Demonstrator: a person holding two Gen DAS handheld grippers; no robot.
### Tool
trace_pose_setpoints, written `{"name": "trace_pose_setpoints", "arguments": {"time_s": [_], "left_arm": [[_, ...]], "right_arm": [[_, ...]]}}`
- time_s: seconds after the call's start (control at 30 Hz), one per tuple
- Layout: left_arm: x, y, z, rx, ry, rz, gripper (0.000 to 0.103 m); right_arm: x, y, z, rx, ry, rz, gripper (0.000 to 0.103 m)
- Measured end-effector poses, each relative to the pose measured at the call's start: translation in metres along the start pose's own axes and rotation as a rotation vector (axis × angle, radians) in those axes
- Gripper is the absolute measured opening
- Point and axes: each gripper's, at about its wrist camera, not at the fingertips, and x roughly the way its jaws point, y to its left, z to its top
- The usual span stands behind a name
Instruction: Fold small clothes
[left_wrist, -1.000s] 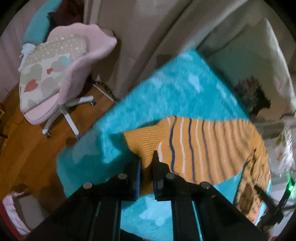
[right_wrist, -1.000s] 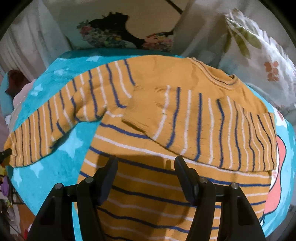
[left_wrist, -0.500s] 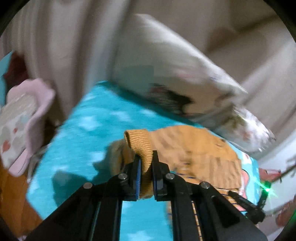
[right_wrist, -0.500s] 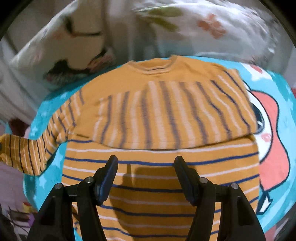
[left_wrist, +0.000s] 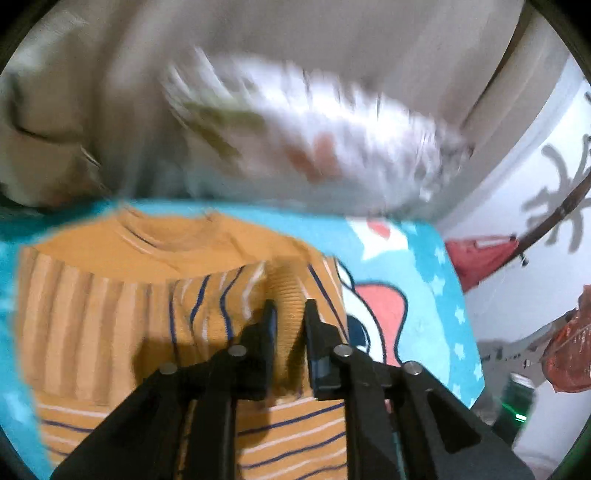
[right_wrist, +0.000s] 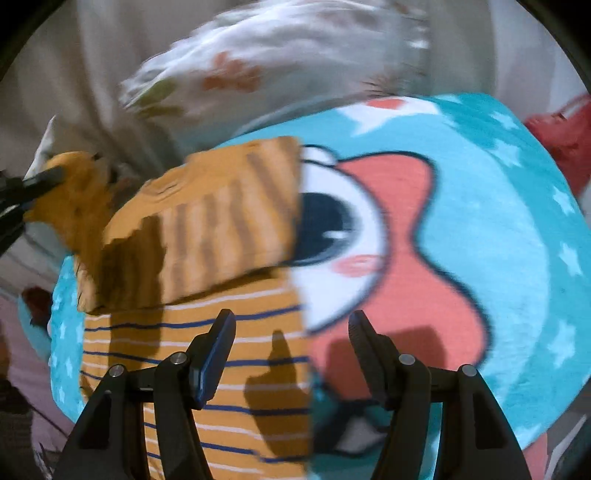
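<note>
An orange sweater (left_wrist: 110, 325) with blue and white stripes lies flat on a turquoise cartoon blanket (left_wrist: 413, 258). My left gripper (left_wrist: 289, 306) hangs over the sweater's chest with the ribbed sleeve cuff (left_wrist: 288, 295) between its fingers. Its jaws are opening, and the cuff still fills the gap. In the right wrist view one sleeve (right_wrist: 221, 229) lies folded across the sweater (right_wrist: 229, 387). My right gripper (right_wrist: 291, 321) stands open and empty above the sweater's right edge and the blanket (right_wrist: 498, 221). The left gripper's fingers (right_wrist: 40, 177) show at the far left with orange fabric.
A floral pillow (left_wrist: 332, 140) lies against beige bedding just behind the blanket, blurred by motion; the same pillow (right_wrist: 277, 55) shows in the right wrist view. A red object (left_wrist: 480, 254) sits off the blanket's right edge. A small green light (left_wrist: 521, 417) glows lower right.
My left gripper carried the sleeve cuff from the blanket's left side across onto the sweater's chest, and its jaws parted slightly. My right gripper swung right to the sweater's edge, still open.
</note>
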Motion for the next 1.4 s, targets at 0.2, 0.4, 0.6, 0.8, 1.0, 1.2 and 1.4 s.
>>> {"name": "trace_pose_setpoints", "arguments": {"time_s": [0.2, 0.4, 0.6, 0.8, 1.0, 1.2, 1.4], "left_arm": [[0.054, -0.003, -0.041, -0.064, 0.163, -0.034, 0.038], [0.015, 0.035, -0.076, -0.121, 0.119, 0.074, 0.054], [-0.015, 0.118, -0.129, -0.317, 0.122, 0.219, 0.054], [-0.046, 0.156, -0.172, -0.401, 0.088, 0.310, 0.054], [-0.077, 0.174, -0.213, -0.380, 0.100, 0.481, 0.039], [-0.108, 0.194, -0.248, -0.383, 0.128, 0.671, 0.030], [-0.146, 0.206, -0.285, -0.457, 0.106, 0.734, 0.046]], "right_arm": [[-0.006, -0.038, 0.011, 0.016, -0.001, -0.005, 0.068], [0.007, -0.014, 0.036, -0.056, 0.002, 0.122, 0.068], [0.043, 0.034, 0.064, -0.154, 0.033, 0.231, 0.068], [0.095, 0.066, 0.079, -0.212, 0.111, 0.162, 0.068], [0.112, 0.092, 0.080, -0.286, 0.121, 0.122, 0.039], [0.108, 0.073, 0.090, -0.257, 0.116, 0.066, 0.010], [0.108, 0.039, 0.099, -0.161, 0.107, 0.072, 0.010]]}}
